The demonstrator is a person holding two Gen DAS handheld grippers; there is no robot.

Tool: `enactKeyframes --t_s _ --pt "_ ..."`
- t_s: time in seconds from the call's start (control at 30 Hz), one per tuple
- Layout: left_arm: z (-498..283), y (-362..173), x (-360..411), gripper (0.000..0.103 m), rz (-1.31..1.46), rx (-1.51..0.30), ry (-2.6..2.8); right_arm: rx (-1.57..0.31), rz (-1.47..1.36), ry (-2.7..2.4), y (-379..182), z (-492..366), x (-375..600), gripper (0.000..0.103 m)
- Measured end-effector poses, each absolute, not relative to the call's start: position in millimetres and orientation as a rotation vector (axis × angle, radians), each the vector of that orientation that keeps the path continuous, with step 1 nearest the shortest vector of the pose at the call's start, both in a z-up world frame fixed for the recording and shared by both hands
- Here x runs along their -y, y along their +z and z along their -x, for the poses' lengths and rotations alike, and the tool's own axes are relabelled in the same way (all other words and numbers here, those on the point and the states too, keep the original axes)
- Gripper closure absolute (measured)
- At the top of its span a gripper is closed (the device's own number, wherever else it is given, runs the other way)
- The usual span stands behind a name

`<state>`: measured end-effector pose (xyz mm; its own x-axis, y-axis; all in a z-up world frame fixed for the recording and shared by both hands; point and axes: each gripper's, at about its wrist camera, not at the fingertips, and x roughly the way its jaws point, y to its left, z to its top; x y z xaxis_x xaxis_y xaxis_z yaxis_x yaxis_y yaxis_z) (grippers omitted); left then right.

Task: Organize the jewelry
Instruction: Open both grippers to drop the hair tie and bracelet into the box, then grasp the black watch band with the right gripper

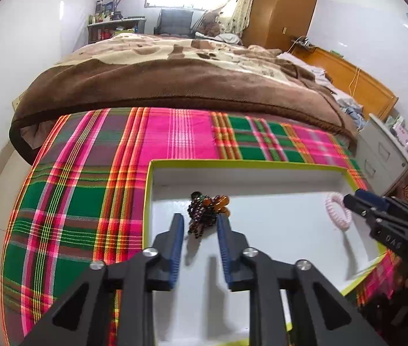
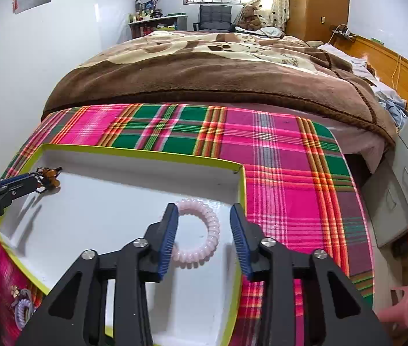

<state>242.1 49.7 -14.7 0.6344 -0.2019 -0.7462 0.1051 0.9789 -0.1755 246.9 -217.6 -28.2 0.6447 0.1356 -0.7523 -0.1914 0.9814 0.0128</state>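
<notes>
Left gripper (image 1: 198, 222) first: its jaws stand apart, and the beaded hair clip (image 1: 204, 212) sits right at the fingertips, partly in the gap between the two blue pads. The right pad's tip looks like it's right up against the amber beads, but I can't tell if it actually touches; the left pad is clear of the clip. The clip is lying on the white floor of the box (image 1: 261, 163), a shallow one with a yellow-green rim, toward its left wall as this camera sees it.

Right gripper (image 2: 204, 212): also apart, wider than the other one. The pink spiral hair tie (image 2: 201, 230) lies flat on the box floor between the fingers, closer to the left pad, which covers part of the coil. The right pad is well clear of it. The box's right wall is just beyond that right finger.

From the left wrist camera the right gripper shows up off to the right with the pink tie at its tip. From the right wrist camera the left one pokes in from the left edge with the clip at its tip.

Further out: the box sits on a bright pink and green plaid cloth (image 1: 88, 187), and beyond that is a brown blanket (image 1: 175, 77) on the bed. Down at the near left of the right gripper, outside the box, there's a purple spiral tie (image 2: 22, 308) on the cloth.
</notes>
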Motion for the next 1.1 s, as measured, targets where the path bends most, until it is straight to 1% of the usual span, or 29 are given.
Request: enactKeyframes --t_s 0.17,0.23,0.3,0.6,0.73,1.0,1.1 --pt "-230 -4 -47 0.076 0.109 -0.841 -0.186 -0.842 0.063 0.199 -24 -240 217 0.06" --pt "-222 1 -47 0.068 0.114 -0.829 -0.193 -0.833 0.061 0.202 -21 -235 219 0.055" --pt "-215 6 -47 0.066 0.12 -0.817 -0.2 -0.825 0.056 0.209 -18 -229 220 0.054" --pt "-166 23 -56 0.065 0.147 -0.765 -0.206 -0.79 0.007 0.233 -6 -189 230 0.053" --pt "-142 22 -64 0.059 0.158 -0.766 -0.208 -0.772 -0.026 0.25 -3 -163 240 0.046" --pt "-89 10 -69 0.057 0.133 -0.764 -0.201 -0.773 -0.051 0.22 -11 -111 267 0.046" --pt "-74 4 -72 0.052 0.163 -0.761 -0.213 -0.789 -0.028 0.209 -17 -99 271 0.046"
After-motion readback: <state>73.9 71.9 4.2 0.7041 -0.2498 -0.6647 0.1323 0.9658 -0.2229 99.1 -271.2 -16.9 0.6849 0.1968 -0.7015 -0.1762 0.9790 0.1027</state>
